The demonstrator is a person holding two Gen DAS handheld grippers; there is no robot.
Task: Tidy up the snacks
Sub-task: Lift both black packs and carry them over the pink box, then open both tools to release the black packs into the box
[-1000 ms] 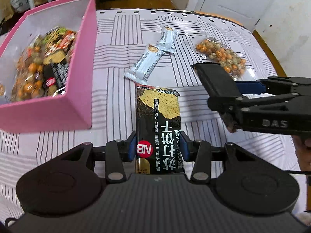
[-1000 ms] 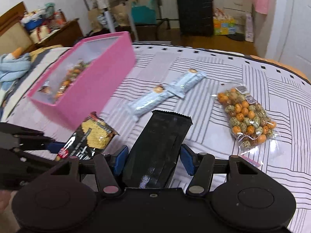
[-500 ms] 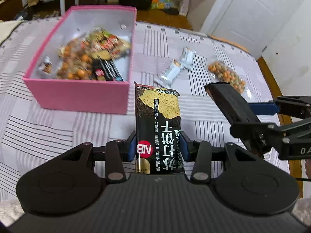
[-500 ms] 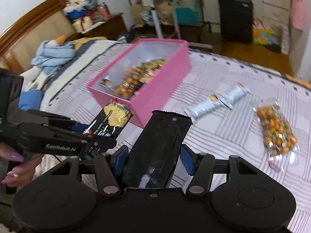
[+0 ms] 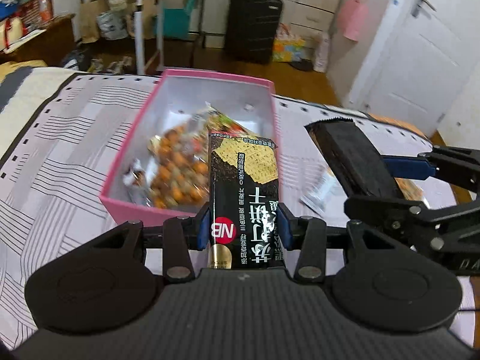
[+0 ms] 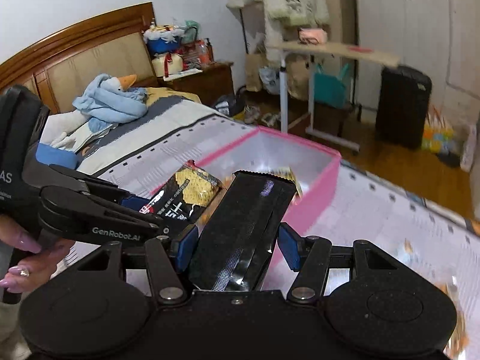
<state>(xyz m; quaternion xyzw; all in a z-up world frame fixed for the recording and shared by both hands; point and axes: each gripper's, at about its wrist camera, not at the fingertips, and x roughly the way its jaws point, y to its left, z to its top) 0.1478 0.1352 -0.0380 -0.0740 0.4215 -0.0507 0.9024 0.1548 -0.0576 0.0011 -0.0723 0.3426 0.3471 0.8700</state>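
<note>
We hold two grippers over a bed w/ a striped cover [image 5: 75,138]. The left gripper [image 5: 243,229] has its fingers [image 5: 201,228] clamped on a black cracker pack [image 5: 244,192], printed side up, w/ a red round logo near the fingers. The pack points forward, and its far end hangs above the near right part of the pink box [image 5: 141,210]. The box is open and stands on the bed cover; inside it we see a bag of orange coated nuts [image 5: 177,168] and other snack packs, blurred.

The right gripper [image 6: 237,247] has its fingers [image 6: 289,247] closed on a second black pack [image 6: 243,231], plain glossy side up, tilted a bit to the right. In the right wrist view its far end reaches over the near edge of the pink box [image 6: 324,186]. Both packs are in the air, side by side, not touching as far as we can tell.

On the cover, right of the box, lies a white snack bar [image 5: 322,190], partly hidden behind the right gripper's pack [image 5: 354,162]. In the room behind are a black suitcase [image 5: 253,27] and a wooden headboard [image 6: 75,60].
</note>
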